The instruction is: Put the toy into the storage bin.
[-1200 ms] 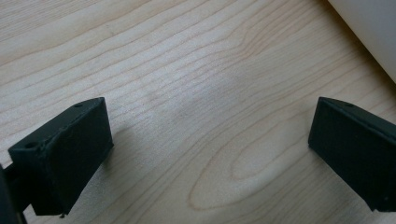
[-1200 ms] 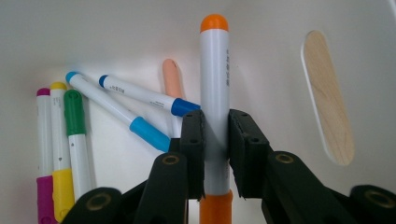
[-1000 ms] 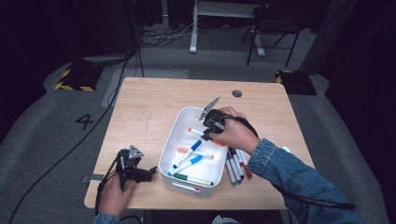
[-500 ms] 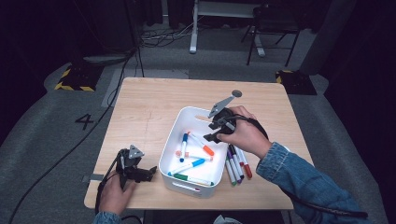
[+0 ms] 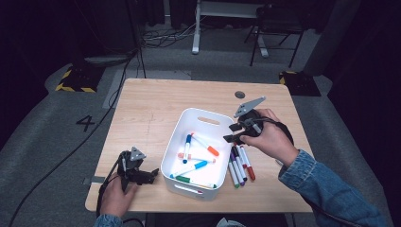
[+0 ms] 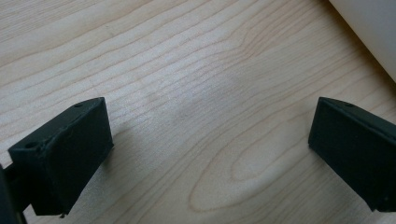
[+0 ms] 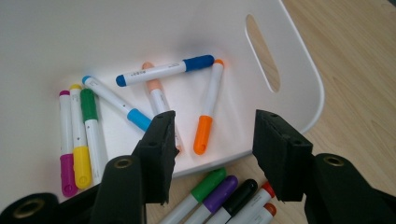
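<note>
A white bin (image 5: pixel 201 115) sits mid-table and holds several markers, among them an orange-capped marker (image 5: pixel 206 144) (image 7: pixel 205 116) and a blue-capped marker (image 7: pixel 163 70). More markers (image 5: pixel 240 166) (image 7: pixel 224 196) lie in a row on the wood just right of the bin. My right gripper (image 5: pixel 231 133) (image 7: pixel 214 122) hovers over the bin's right rim (image 7: pixel 299 70). Its jaws have just been opening, and nothing is between them. My left gripper (image 5: pixel 152 175) (image 6: pixel 210 121) rests low at the front left, beside the bin, open over bare wood.
The wooden table (image 5: pixel 151 109) has a small round hole (image 5: pixel 239 94) at the back right. The bin's corner (image 6: pixel 369 28) is close to the left gripper. Beyond the table, a dark floor carries cables and chair legs.
The right gripper has risen out of the bin and moved right to its rim, jaws going from shut to open. An orange-capped marker now lies in the bin. The left gripper stayed put.
</note>
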